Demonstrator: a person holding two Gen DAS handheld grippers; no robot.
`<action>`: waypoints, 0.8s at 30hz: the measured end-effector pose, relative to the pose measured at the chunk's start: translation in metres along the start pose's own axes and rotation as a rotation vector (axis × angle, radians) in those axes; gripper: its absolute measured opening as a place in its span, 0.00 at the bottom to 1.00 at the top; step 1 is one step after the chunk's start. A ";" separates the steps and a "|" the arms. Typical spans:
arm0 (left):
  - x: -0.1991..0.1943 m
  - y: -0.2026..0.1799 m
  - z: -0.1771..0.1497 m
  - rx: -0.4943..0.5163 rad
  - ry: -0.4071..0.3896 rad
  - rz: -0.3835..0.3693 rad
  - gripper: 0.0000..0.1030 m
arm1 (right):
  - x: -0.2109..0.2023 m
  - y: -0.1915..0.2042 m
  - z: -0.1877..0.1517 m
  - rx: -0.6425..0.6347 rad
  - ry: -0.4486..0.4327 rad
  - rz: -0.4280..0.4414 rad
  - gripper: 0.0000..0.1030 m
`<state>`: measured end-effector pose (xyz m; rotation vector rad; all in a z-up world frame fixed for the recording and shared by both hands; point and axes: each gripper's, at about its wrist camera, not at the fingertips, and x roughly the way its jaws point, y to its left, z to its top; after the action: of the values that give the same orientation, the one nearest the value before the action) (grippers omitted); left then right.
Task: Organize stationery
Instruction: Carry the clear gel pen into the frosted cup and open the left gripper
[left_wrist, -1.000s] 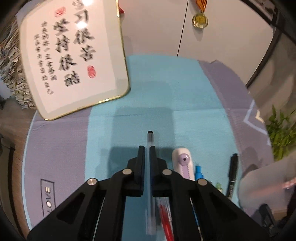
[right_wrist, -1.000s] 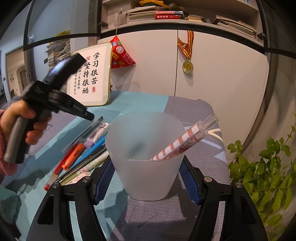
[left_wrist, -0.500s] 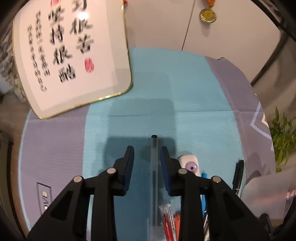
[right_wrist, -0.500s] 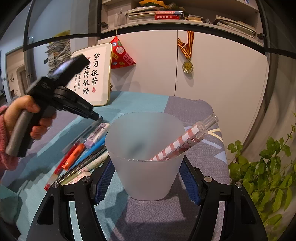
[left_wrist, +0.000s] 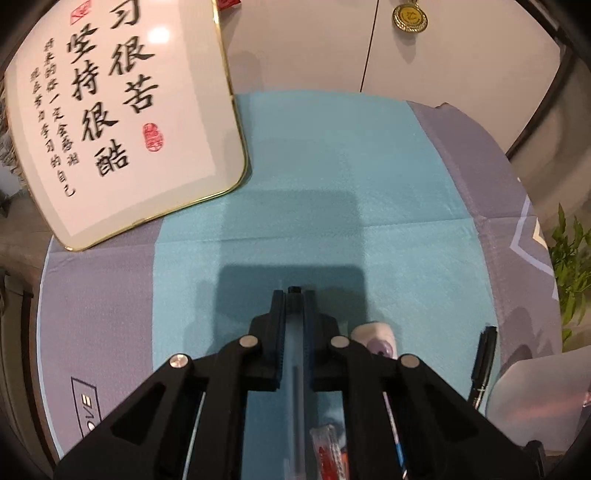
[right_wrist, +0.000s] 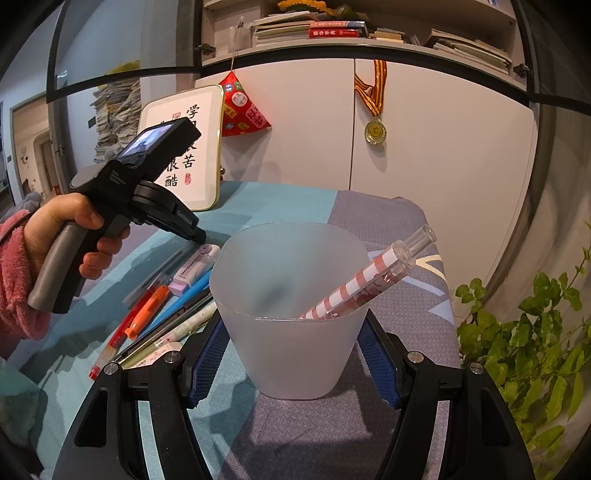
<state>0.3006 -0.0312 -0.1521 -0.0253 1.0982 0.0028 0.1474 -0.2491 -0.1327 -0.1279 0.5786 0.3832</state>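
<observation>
A clear pen lies on the teal cloth, and my left gripper is closing on it close to its black tip, pads against the barrel. The right wrist view shows that same left gripper tilted down over a row of pens: a red pen, an orange one, a blue one and a purple correction tape. My right gripper is shut on a frosted plastic cup standing on the cloth. A pink-striped pen leans inside it.
A framed calligraphy board leans at the back left of the table. A black pen lies to the right of the row. A potted plant stands off the table's right edge. White cabinet doors with a medal rise behind.
My left gripper opened, slid forward along the clear pen and shut again nearer its tip. The right gripper and the cup have not moved.
</observation>
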 end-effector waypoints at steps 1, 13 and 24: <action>-0.008 0.005 -0.002 -0.002 -0.012 0.001 0.07 | 0.000 0.000 0.000 0.000 -0.001 0.000 0.68; -0.137 0.017 -0.031 0.022 -0.263 -0.076 0.07 | 0.000 0.000 0.000 0.000 0.000 0.000 0.68; -0.224 -0.034 -0.035 0.088 -0.491 -0.272 0.07 | 0.000 -0.001 0.000 -0.003 -0.001 -0.001 0.68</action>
<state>0.1677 -0.0636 0.0324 -0.0903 0.5960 -0.2709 0.1480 -0.2499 -0.1327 -0.1310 0.5774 0.3832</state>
